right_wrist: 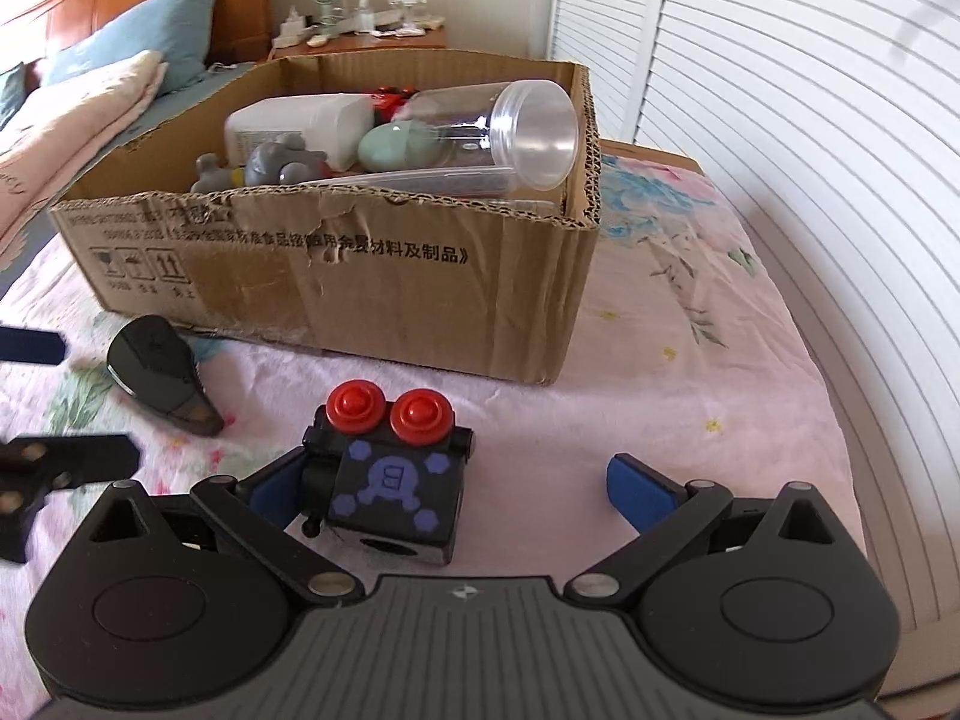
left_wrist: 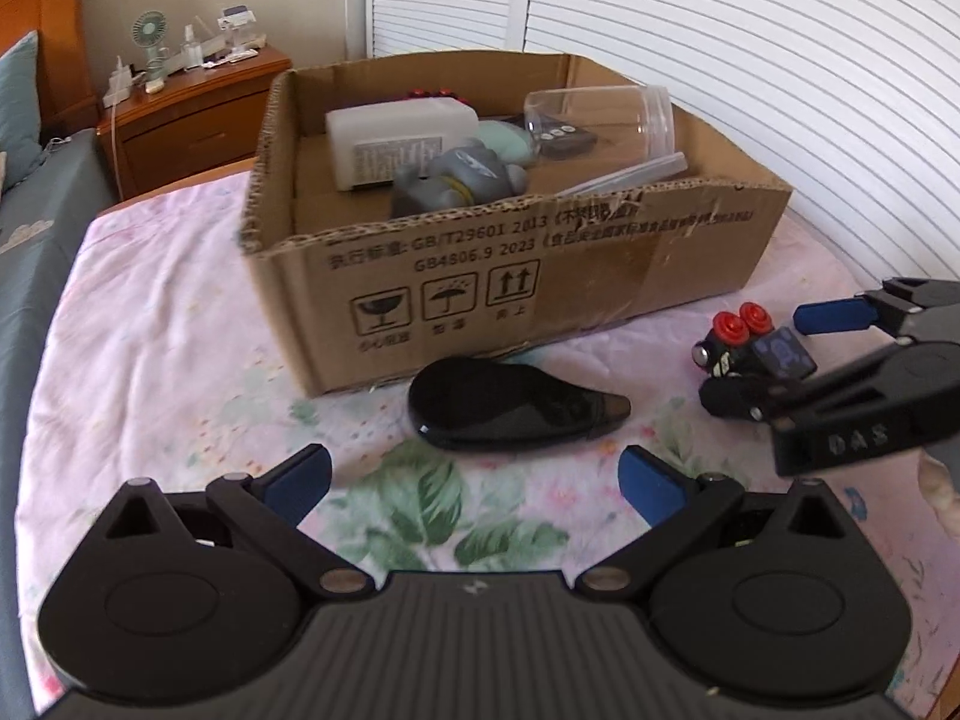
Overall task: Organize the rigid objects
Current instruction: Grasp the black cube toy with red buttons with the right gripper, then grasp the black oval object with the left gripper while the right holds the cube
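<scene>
On the floral bedspread (right_wrist: 690, 360): an open cardboard box (right_wrist: 420, 276) sits at the far middle, with two loose objects on the cover in front of it.
Box contents: a clear plastic jar (right_wrist: 522, 132) on its side at the right, a white rectangular bottle (right_wrist: 300, 123), a grey toy figure (right_wrist: 276, 165), a pale green rounded piece (right_wrist: 390, 147), and something red at the far wall, too hidden to name.
Black toy block (right_wrist: 390, 480): near right of the box, two red knobs on top, a purple emblem on one face.
Glossy black teardrop-shaped device (left_wrist: 504, 405): flat on the cover, just in front of the box's near wall.
Right gripper (right_wrist: 444, 489): spread wide around the toy block; left finger touching or nearly touching it, right finger apart.
Left gripper (left_wrist: 474, 474): spread wide, holding nothing, near the teardrop device.
Background: a wooden nightstand (left_wrist: 186, 114) at far left.
</scene>
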{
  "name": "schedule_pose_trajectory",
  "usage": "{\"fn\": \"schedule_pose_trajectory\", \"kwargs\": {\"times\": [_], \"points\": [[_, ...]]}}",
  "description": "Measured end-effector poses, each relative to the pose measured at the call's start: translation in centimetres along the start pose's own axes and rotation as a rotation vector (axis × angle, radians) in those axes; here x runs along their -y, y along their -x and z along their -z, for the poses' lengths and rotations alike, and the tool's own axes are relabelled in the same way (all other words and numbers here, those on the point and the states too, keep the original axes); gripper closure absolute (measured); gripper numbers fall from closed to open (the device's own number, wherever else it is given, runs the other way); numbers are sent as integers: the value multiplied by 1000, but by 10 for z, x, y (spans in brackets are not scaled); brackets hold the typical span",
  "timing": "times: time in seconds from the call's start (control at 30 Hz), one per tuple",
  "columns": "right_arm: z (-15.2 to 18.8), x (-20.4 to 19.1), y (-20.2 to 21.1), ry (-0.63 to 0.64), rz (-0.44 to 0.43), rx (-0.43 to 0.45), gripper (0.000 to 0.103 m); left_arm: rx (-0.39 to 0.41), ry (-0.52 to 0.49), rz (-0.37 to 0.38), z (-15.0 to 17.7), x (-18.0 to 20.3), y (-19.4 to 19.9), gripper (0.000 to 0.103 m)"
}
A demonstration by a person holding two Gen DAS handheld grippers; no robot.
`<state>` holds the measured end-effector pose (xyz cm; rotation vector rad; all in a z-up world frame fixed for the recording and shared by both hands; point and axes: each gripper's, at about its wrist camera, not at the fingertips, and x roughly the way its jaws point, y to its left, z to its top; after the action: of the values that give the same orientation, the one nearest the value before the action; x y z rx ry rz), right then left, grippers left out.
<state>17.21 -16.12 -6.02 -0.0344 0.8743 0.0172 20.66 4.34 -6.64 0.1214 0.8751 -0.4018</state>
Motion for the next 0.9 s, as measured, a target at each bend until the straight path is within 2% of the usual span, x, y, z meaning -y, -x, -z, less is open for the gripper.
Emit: {"fn": "schedule_pose_trajectory", "kwargs": {"times": [0.3, 0.53, 0.73, 0.9], "points": [[5, 5, 3, 48, -42, 16, 0, 28, -53, -23, -4, 13, -14, 2], [10, 8, 6, 77, -69, 31, 0, 50, -38, -28, -9, 20, -21, 2], [11, 8, 7, 74, -67, 39, 0, 62, -56, -14, -10, 25, -19, 13], [11, 4, 7, 66, -57, 44, 0, 52, -51, -28, -9, 19, -17, 13]]}}
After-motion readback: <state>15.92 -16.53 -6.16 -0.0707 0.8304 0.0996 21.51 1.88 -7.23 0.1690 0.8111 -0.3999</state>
